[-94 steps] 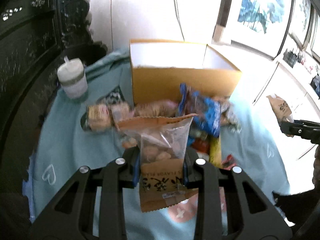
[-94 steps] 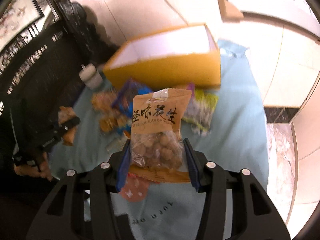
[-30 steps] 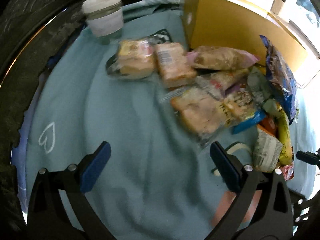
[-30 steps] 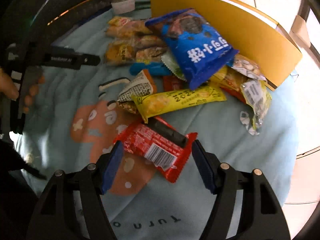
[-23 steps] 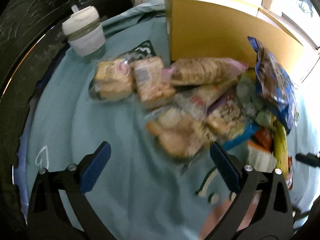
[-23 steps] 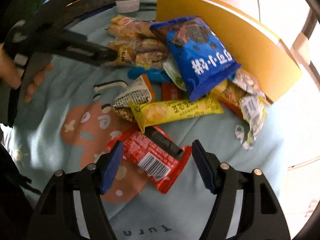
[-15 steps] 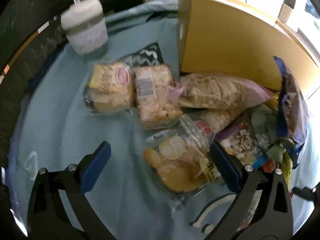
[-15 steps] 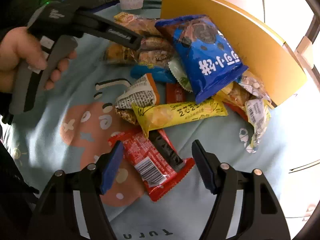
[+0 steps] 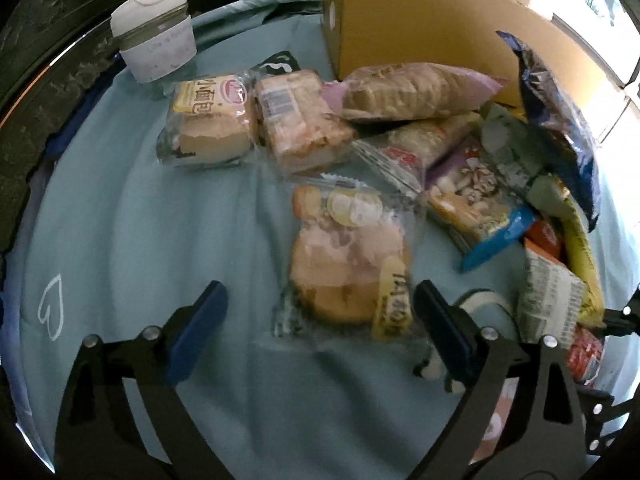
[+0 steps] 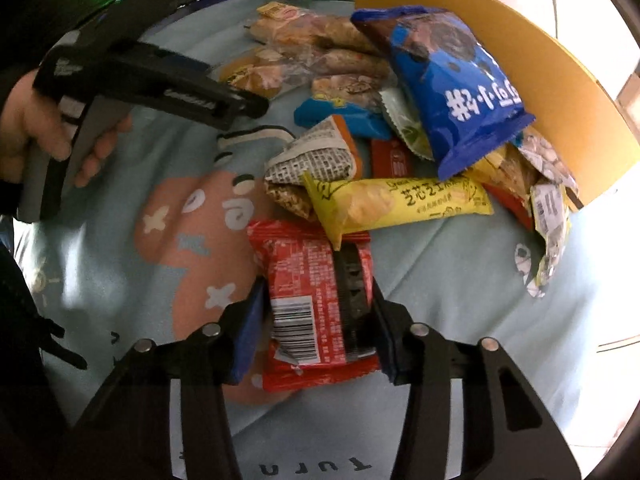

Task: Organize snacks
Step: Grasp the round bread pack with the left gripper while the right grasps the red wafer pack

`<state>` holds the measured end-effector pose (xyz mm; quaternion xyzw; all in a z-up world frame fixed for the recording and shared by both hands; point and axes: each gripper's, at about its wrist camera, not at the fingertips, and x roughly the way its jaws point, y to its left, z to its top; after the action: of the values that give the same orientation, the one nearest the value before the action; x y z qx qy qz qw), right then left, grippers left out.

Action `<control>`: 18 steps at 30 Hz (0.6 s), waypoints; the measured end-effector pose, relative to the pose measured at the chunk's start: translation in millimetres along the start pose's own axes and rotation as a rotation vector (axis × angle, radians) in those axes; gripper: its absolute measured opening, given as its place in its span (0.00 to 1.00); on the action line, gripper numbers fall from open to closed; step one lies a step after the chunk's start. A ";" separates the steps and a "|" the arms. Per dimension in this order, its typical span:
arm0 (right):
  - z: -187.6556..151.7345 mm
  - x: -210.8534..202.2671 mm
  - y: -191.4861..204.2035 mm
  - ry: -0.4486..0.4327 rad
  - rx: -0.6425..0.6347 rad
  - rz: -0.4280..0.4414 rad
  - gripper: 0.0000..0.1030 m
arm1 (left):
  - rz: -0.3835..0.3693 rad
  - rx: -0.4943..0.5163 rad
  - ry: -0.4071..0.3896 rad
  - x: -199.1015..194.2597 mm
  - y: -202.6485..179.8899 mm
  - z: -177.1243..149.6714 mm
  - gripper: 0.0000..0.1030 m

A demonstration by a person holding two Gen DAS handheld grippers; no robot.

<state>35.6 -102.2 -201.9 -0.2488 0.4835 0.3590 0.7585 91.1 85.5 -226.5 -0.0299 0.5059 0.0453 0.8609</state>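
A pile of snack packets lies on a teal cloth (image 9: 140,240) in front of a yellow cardboard box (image 9: 420,32). My left gripper (image 9: 320,328) is open, its fingers on either side of a clear-wrapped bread packet (image 9: 348,264), just short of it. My right gripper (image 10: 316,320) has closed in on a red packet (image 10: 308,296) with a barcode; both pads sit against its sides. A yellow bar (image 10: 396,200), a blue bag (image 10: 452,80) and a grey-and-orange packet (image 10: 316,156) lie beyond it. The left gripper also shows in the right wrist view (image 10: 240,106).
A white lidded cup (image 9: 154,46) stands at the far left by a dark carved rim (image 9: 32,92). Two bread packets (image 9: 212,120) and a purple cracker bag (image 9: 416,88) lie near the box. Bright floor lies beyond the cloth's right edge (image 10: 600,280).
Both grippers dropped peanut bags earlier and came down to the pile. The left moved forward to straddle the bread packet. The right advanced and narrowed its jaws onto the red packet.
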 end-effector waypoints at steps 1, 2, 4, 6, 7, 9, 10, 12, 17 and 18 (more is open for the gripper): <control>-1.1 0.2 -0.1 -0.006 0.006 -0.002 0.52 | -0.001 0.000 -0.011 -2.1 -3.2 -1.8 0.93; -2.9 0.3 -0.1 -0.015 0.010 -0.021 0.59 | 0.001 0.010 -0.039 -4.9 -5.5 2.1 0.93; -7.8 0.2 -1.9 -0.027 0.015 -0.028 0.65 | 0.016 0.035 -0.076 -8.7 -13.5 6.1 0.94; -8.2 0.5 -2.0 -0.034 0.008 -0.031 0.65 | 0.036 0.068 -0.066 -2.6 -21.5 12.3 0.94; -7.5 0.8 -2.4 -0.034 0.011 -0.029 0.65 | 0.057 0.083 -0.043 4.5 -24.4 14.1 0.94; -3.4 1.9 -4.0 -0.011 0.038 -0.004 0.56 | 0.073 0.071 -0.040 9.4 -23.0 13.2 0.97; -2.4 0.6 -2.5 -0.005 0.038 -0.003 0.52 | 0.062 0.060 -0.032 11.2 -21.2 12.4 0.97; 1.1 0.9 1.5 0.011 0.022 -0.002 0.43 | 0.017 0.053 -0.033 9.5 -19.0 11.2 0.87; 5.3 3.4 -2.9 0.014 0.091 0.029 0.43 | -0.037 0.097 -0.048 -2.2 -21.5 0.7 0.54; 3.3 1.8 -4.9 0.011 0.109 0.035 0.43 | -0.046 0.089 -0.043 -4.0 -20.2 -1.7 0.54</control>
<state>41.8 -102.3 -202.1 -0.2008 0.5106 0.3440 0.7620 89.8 65.0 -223.7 -0.0024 0.4880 0.0035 0.8728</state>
